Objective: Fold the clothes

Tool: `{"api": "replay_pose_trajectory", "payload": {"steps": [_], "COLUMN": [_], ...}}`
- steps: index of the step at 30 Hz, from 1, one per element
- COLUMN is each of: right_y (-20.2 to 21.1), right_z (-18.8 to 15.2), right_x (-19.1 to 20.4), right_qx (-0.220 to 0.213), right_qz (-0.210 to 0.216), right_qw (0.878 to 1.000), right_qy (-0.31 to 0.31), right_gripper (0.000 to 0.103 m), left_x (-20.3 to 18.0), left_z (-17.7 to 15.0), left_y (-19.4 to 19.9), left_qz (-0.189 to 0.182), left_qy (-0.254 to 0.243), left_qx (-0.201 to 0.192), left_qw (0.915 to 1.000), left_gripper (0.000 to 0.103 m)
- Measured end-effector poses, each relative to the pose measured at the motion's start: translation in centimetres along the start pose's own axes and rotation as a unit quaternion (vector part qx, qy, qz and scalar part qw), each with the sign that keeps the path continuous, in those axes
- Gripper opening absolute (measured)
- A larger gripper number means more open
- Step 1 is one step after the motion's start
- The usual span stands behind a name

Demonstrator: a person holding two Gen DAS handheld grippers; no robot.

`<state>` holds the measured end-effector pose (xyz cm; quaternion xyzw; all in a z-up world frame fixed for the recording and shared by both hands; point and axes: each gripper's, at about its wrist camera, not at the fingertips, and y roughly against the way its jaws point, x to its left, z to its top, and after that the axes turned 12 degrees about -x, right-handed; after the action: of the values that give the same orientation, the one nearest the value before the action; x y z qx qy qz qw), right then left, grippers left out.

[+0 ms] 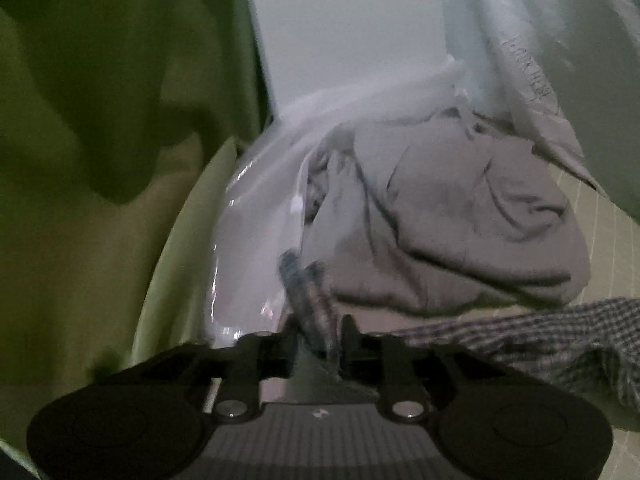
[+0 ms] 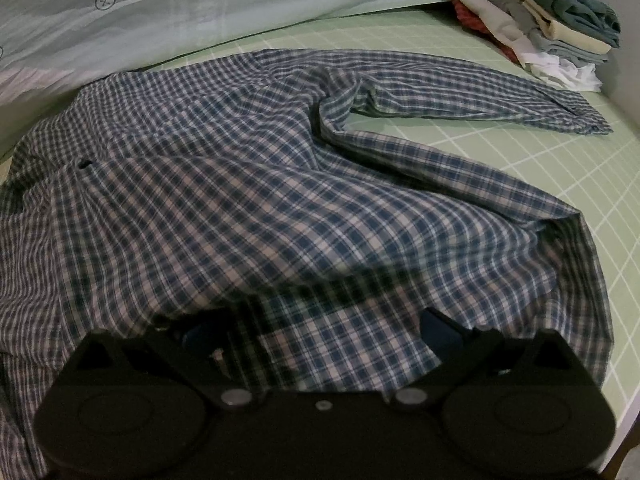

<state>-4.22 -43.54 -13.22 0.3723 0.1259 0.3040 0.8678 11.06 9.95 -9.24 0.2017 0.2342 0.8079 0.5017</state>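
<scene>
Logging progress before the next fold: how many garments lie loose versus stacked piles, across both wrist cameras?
Blue-and-white checked long-sleeved shirt, spread out: 1
Crumpled grey garment: 1
Stack of folded clothes: 1
Total: 3; items within the stack cannot be counted.

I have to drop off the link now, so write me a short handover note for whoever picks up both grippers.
Left gripper: shut on a pinch of the checked shirt, lifted off the bed.
Right gripper: open, fingers wide, low over the shirt, holding nothing.
Shirt lies rumpled on the green grid sheet, one sleeve stretched toward the folded stack.
A grey garment waits in an open plastic bag.
Done: the stack. Left: flatten and fold the shirt, then the grey piece.
</scene>
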Motion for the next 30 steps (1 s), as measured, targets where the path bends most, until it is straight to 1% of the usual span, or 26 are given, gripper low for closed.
{"api": "replay_pose_trajectory", "payload": {"steps": [1,2,3,4,6,8,11,14,16,17,21,24,27,30], "right_y": [0.0,0.0,0.1,0.4,1.5,2.8,4.0,4.3,4.2,4.1,3.8,3.7,3.6,3.5], "right_z": [0.0,0.0,0.1,0.3,0.7,1.2,1.9,2.2,2.2,2.1,1.4,1.4,1.4,1.3], "right_x": [0.0,-0.1,-0.2,-0.4,-1.0,-2.1,-4.3,-6.6,-8.4,-9.1,-11.7,-13.1,-14.0,-14.8], "right_qx": [0.0,0.001,0.001,-0.003,-0.035,-0.068,-0.099,-0.102,-0.092,-0.085,-0.057,-0.048,-0.035,-0.021], "right_qz": [0.003,0.005,0.011,0.021,0.023,0.02,-0.005,-0.032,-0.044,-0.048,-0.043,-0.029,-0.014,0.012], "right_qw": [1.0,1.0,1.0,1.0,0.999,0.997,0.995,0.994,0.995,0.995,0.997,0.998,0.999,1.0], "right_qy": [0.0,0.001,0.002,0.004,0.004,0.005,0.019,0.025,0.012,0.007,-0.005,0.005,0.015,0.013], "right_gripper": [0.103,0.103,0.103,0.102,0.102,0.102,0.102,0.102,0.102,0.1,0.095,0.095,0.093,0.093], "left_x": [-0.2,-0.4,-0.7,-1.1,-2.1,-3.8,-6.3,-8.8,-10.5,-11.4,-14.8,-18.5,-22.3,-25.0], "left_z": [-0.1,-0.2,-0.2,-0.3,-0.4,-1.2,-2.4,-3.7,-4.5,-5.0,-6.6,-9.6,-12.6,-15.6], "left_y": [0.4,0.9,1.6,2.4,3.5,5.0,7.1,9.3,10.8,11.5,14.4,16.9,19.4,20.5], "left_qz": [-0.008,-0.018,-0.03,-0.041,-0.063,-0.091,-0.133,-0.175,-0.202,-0.216,-0.27,-0.306,-0.34,-0.319], "left_qy": [-0.004,-0.008,-0.016,-0.024,-0.047,-0.067,-0.096,-0.125,-0.144,-0.153,-0.191,-0.235,-0.279,-0.322], "left_qx": [-0.005,-0.013,-0.021,-0.031,-0.045,-0.045,-0.044,-0.042,-0.041,-0.04,-0.037,-0.016,0.008,0.013], "left_qw": [0.9999,0.9997,0.9992,0.9984,0.9959,0.9926,0.9855,0.9758,0.9679,0.9635,0.943,0.9225,0.898,0.8911], "left_gripper": [0.06,0.072,0.075,0.076,0.08,0.082,0.082,0.083,0.083,0.083,0.083,0.083,0.083,0.081]}}
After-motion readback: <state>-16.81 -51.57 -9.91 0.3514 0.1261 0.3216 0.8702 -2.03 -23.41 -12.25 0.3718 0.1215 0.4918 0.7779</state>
